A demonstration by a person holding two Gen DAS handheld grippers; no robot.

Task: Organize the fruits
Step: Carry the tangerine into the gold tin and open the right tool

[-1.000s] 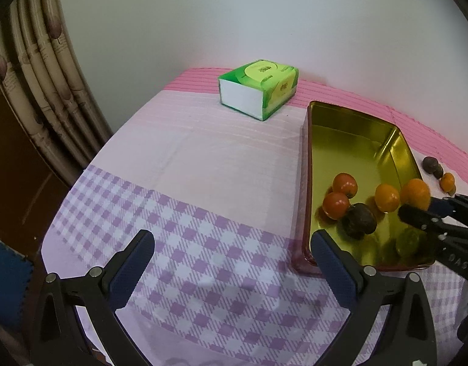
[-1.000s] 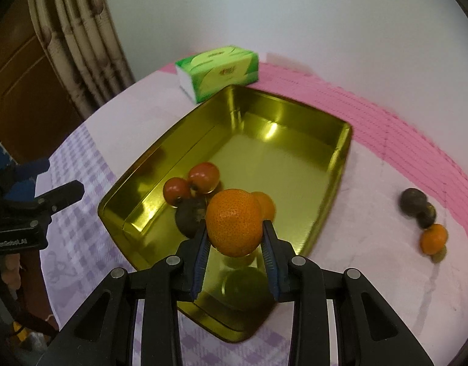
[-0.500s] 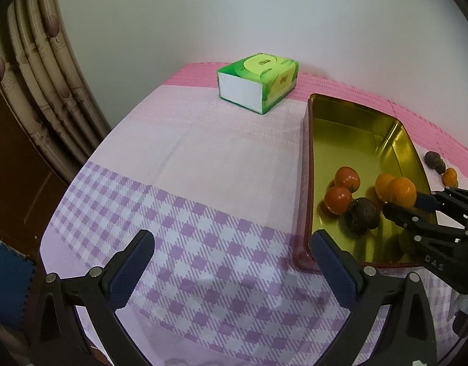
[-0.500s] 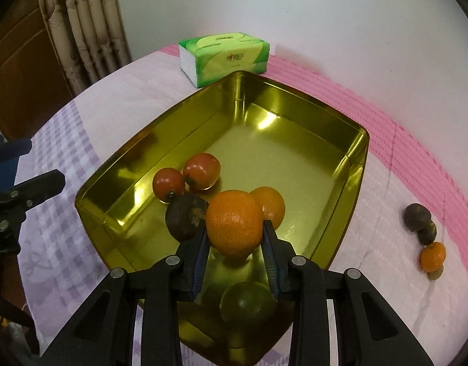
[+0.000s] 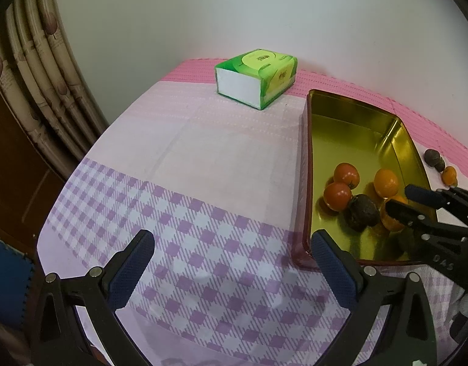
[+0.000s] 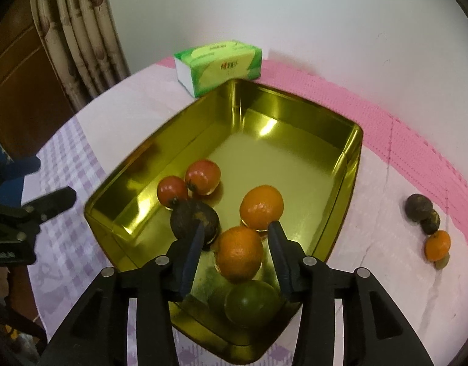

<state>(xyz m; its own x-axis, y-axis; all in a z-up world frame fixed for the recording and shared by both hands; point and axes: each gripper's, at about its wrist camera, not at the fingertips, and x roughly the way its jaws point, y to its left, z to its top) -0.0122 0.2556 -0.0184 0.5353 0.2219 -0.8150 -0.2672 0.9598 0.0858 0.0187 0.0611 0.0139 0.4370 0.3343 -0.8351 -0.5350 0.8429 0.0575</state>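
Your right gripper point(image 6: 237, 238) has its fingers apart around the orange point(image 6: 239, 253), low centre of frame, inside the gold tray point(image 6: 352, 158). Your left gripper point(image 5: 230, 262) hangs spread wide, empty.

right hand-held gripper point(image 6: 235, 244) jaws parted, empty; left hand-held gripper point(image 5: 230, 259) wide apart

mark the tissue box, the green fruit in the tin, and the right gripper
tissue box point(image 6: 221, 61): right wrist view, green top face.
green fruit point(image 6: 250, 303): right wrist view, centre of its skin.
right gripper point(image 6: 236, 233): right wrist view, midway between fingertips.
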